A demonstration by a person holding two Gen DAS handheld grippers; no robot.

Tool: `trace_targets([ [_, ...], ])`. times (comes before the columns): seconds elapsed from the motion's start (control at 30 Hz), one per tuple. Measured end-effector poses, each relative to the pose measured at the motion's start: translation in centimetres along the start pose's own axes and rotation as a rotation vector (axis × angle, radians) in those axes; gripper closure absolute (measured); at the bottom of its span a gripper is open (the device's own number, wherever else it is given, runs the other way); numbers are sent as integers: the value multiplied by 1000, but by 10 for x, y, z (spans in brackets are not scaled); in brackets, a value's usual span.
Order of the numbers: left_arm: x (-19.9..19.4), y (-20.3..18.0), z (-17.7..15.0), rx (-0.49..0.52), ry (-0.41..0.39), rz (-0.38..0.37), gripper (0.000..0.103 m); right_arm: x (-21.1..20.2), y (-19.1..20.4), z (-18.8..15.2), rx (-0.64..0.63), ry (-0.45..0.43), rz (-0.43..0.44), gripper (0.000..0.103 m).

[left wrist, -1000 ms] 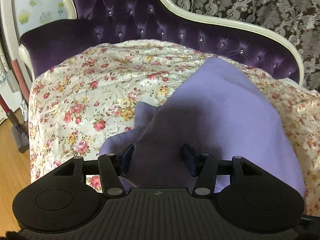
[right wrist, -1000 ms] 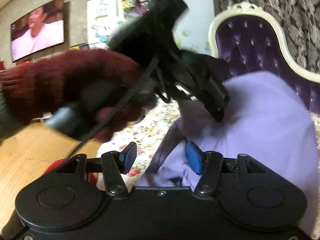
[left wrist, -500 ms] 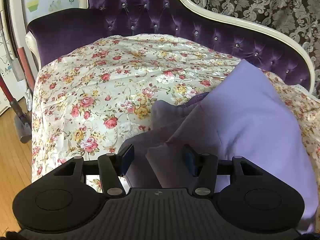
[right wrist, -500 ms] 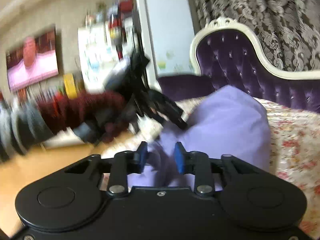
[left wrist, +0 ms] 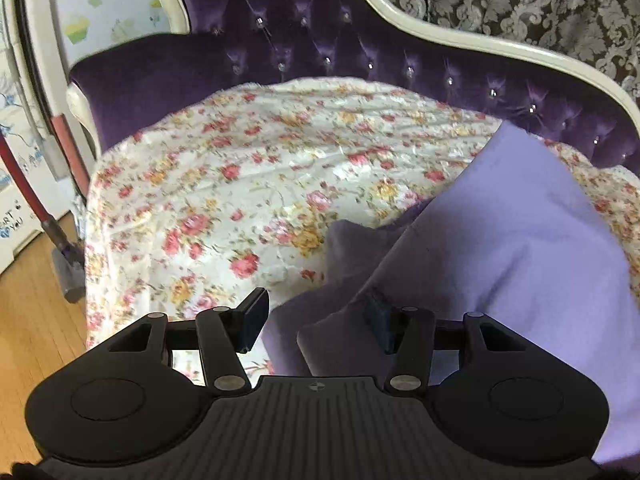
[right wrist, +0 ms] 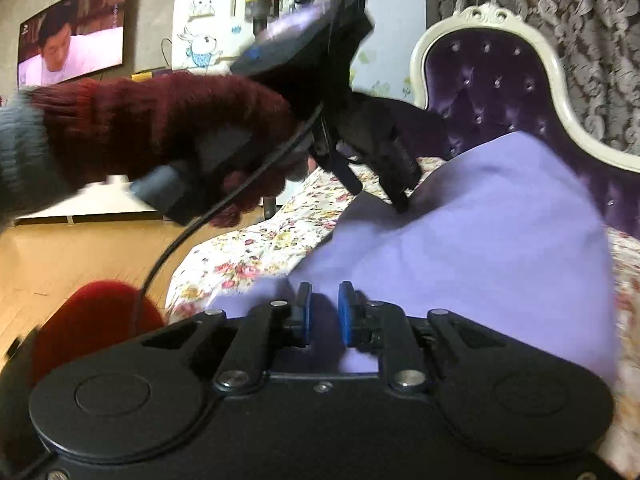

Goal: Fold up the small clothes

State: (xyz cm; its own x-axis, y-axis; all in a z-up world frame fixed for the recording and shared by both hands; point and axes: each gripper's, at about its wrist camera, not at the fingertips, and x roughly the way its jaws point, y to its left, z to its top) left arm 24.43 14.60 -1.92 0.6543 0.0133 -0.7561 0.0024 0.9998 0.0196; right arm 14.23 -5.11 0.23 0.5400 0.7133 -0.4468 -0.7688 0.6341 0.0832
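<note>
Lilac garment [left wrist: 516, 240] — lies on the floral-covered sofa [left wrist: 240, 184], one fold begun, rest unfolded. Your left gripper [left wrist: 316, 316]: jaws spread over its edge. Your right gripper [right wrist: 324, 314] — jaws nearly together, pinching cloth.

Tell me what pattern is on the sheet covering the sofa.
Cream sheet printed with pink and yellow roses; clearest in the left wrist view.

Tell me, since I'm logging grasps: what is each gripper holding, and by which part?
The right gripper pinches the lilac cloth at its near edge. The left gripper is open around a raised fold of that cloth, holding nothing.
</note>
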Motion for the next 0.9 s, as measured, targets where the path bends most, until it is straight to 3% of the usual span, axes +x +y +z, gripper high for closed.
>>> trace_targets([
  [0.17, -40, 3, -12, -56, -90, -38, 52, 27, -3, 7, 31, 33, 31, 79],
  [0.3, -66, -4, -33, -81, -137, -55, 52, -6, -22, 13, 123, -26, 91, 74],
  [0.33, -69, -5, -36, -93, -146, -56, 52, -16, -27, 14, 136, -39, 91, 69],
  [0.4, -78, -6, -44, -123, -168, -53, 52, -36, -40, 19, 144, -62, 67, 62],
  [0.5, -95, -15, -53, -139, -213, -42, 52, -59, -63, 25, 156, -80, 17, 61],
  [0.63, -109, -37, -63, -101, -252, -55, 52, -70, -99, 34, 172, -98, -111, 61],
  [0.73, -107, -59, -75, -38, -254, -70, 52, -49, -121, 42, 150, -56, -165, 59],
  [0.9, -62, -79, -92, 55, -159, -12, 49, 14, -139, 35, 109, 94, -255, 59],
])
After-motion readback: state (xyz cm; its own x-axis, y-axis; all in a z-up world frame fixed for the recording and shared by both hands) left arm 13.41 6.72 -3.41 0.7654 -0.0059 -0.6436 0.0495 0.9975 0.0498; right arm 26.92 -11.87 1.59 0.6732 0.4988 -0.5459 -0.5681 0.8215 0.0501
